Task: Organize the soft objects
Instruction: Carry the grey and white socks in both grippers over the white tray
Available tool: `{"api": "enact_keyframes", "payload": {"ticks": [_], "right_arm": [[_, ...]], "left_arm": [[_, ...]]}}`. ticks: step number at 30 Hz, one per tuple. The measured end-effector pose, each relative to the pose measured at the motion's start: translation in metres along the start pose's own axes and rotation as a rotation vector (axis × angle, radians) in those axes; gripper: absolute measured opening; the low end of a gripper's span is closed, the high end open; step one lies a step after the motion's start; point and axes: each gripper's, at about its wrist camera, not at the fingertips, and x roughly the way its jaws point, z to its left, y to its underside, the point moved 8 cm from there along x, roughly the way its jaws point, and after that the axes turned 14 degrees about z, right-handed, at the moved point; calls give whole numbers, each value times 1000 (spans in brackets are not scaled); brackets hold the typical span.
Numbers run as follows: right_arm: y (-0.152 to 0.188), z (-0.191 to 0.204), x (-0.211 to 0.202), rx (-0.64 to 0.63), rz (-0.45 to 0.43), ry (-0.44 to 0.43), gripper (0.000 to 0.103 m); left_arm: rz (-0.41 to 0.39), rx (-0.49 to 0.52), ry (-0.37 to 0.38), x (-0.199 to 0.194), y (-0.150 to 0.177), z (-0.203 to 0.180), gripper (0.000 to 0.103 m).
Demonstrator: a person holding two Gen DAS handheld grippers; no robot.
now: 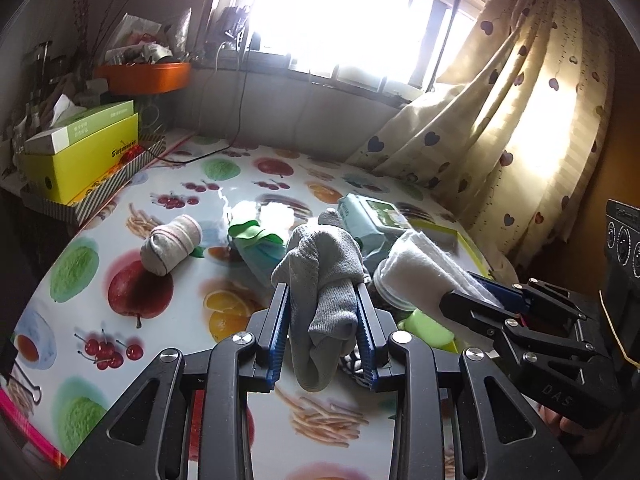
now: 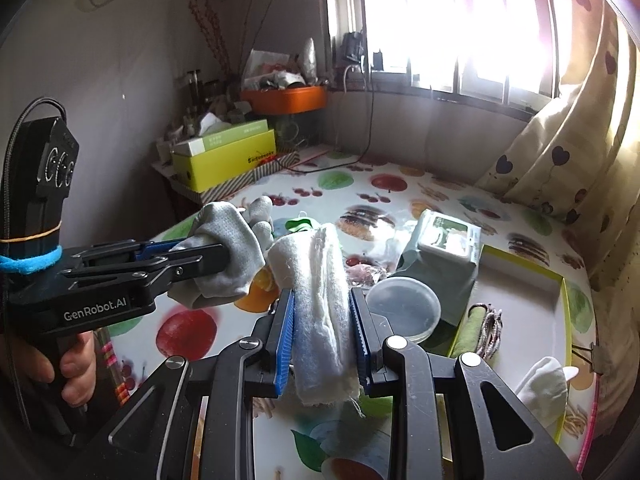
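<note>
**Both grippers loaded, above the table**

Left wrist view: fruit-print glossy tablecloth (image 1: 168,240) under a barred window, heart-print curtain at 2 o'clock. Left gripper (image 1: 322,308) is clamped on a bunched grey knit sock (image 1: 324,276), gripped mid-body so both ends hang free, clear of the table. Rolled beige sock (image 1: 172,244) lies at 10 o'clock, green cloth bundle (image 1: 256,240) just beyond the jaws. Right gripper (image 1: 464,280) enters at 3 o'clock.

Right wrist view: right gripper (image 2: 322,312) is closed on a folded white terry towel (image 2: 320,288), lifted. Yellow-rimmed shallow box (image 2: 560,280) at 3 o'clock is probably the drop spot; it already holds a green roll. White sock (image 2: 544,388) at 4 o'clock.
</note>
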Motion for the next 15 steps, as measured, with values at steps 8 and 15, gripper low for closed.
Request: {"api": "enact_keyframes", "payload": {"ticks": [8,15], "right_arm": [[6,-13,-12,36,-22,5,25],[12,-34,-26,77,-40,37,25]], "left_arm": [[4,23,5,0,-2,-14,32],[-1,51,17,0,-6,-29,32]]}}
